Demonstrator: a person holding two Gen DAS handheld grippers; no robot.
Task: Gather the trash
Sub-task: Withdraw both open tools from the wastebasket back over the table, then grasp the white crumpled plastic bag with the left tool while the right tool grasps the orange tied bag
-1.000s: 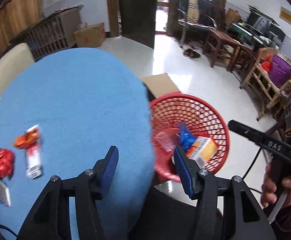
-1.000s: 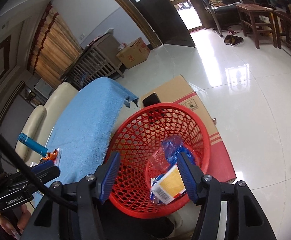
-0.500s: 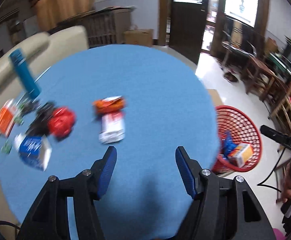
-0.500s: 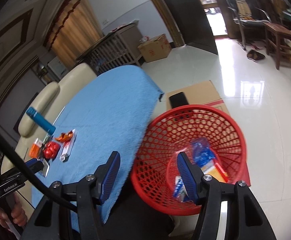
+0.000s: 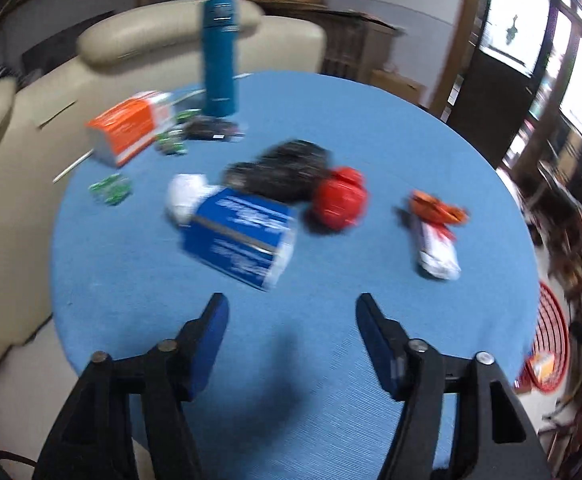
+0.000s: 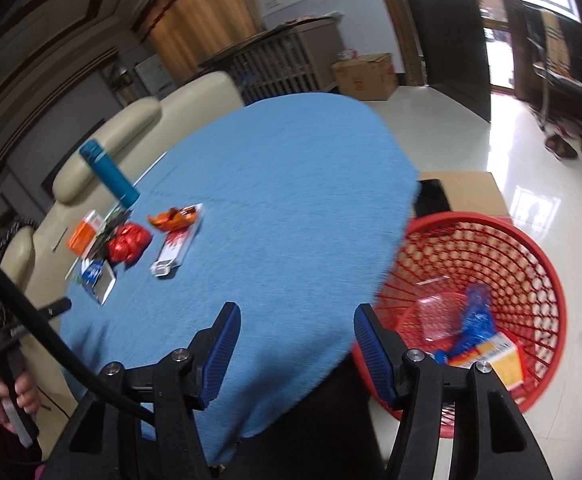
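Note:
Trash lies on a round blue table (image 5: 371, 128): a blue-and-white box (image 5: 241, 238), a red crumpled wrapper (image 5: 341, 202), a black crumpled bag (image 5: 287, 168), an orange wrapper (image 5: 437, 208), a white-and-red packet (image 5: 437, 254) and an orange box (image 5: 131, 126). My left gripper (image 5: 291, 330) hangs over the near part of the table, its jaws opening with nothing between them. My right gripper (image 6: 294, 340) stands open and empty over the table's near edge (image 6: 291, 208), beside the red mesh basket (image 6: 539, 264), which holds a yellow box (image 6: 499, 356) and blue wrappers.
A teal bottle (image 5: 219, 56) stands upright at the far side of the table, with small green packets (image 5: 111, 188) near it. A cream sofa (image 5: 31, 120) runs behind the table. A flat cardboard box (image 6: 471, 192) lies under the basket. Wooden chairs stand to the right.
My left gripper has swung left from the basket to over the table's trash pile and its jaws have widened. My right gripper has also swung left, off the basket towards the table edge.

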